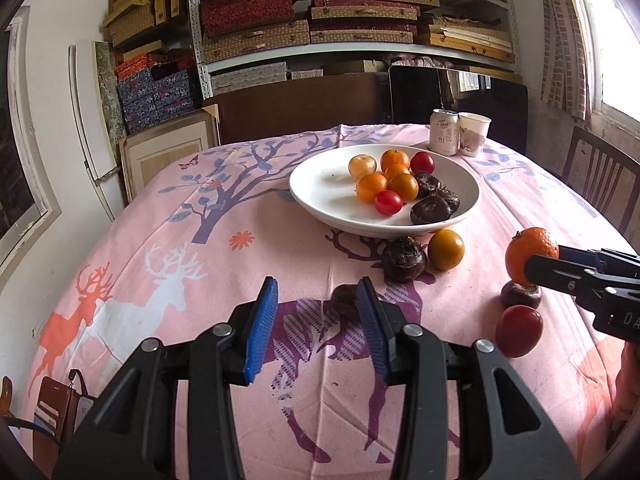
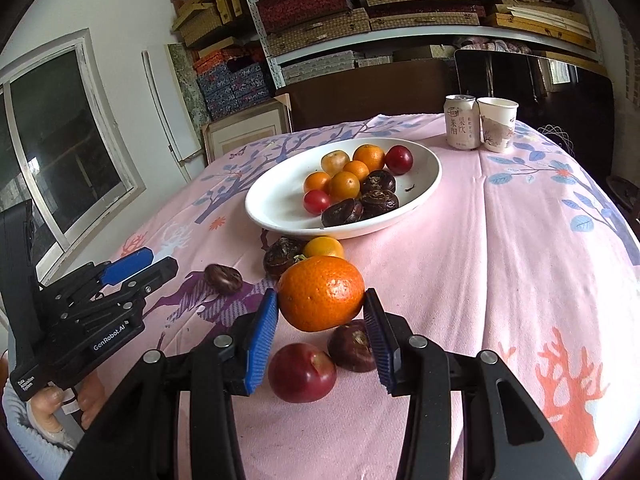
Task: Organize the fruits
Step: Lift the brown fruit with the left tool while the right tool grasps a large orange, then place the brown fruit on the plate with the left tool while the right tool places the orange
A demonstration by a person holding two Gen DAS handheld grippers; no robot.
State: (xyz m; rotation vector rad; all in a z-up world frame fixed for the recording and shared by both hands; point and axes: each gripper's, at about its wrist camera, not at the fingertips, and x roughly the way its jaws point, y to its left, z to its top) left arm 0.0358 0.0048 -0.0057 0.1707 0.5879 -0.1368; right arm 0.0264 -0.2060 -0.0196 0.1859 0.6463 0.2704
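1. Shelves of patterned boxes (image 1: 344, 12) stand behind a surface draped in a pink deer-print cloth (image 1: 168, 248).
2. On the cloth sits a white plate (image 2: 276, 196) holding small oranges, red fruits and dark water chestnuts.
3. Right gripper (image 2: 320, 332) has its jaws clamped on an orange mandarin (image 2: 320, 294), lifted off the cloth on the near side of the plate.
4. Below the mandarin lie a red fruit (image 2: 301, 372) and a dark chestnut (image 2: 352, 346).
5. Left gripper (image 1: 316, 320) hovers with jaws spread and empty, beside another chestnut (image 1: 345, 298) near the plate.
6. Behind the plate stand a can (image 1: 443, 132) and a paper cup (image 1: 473, 134), touching.
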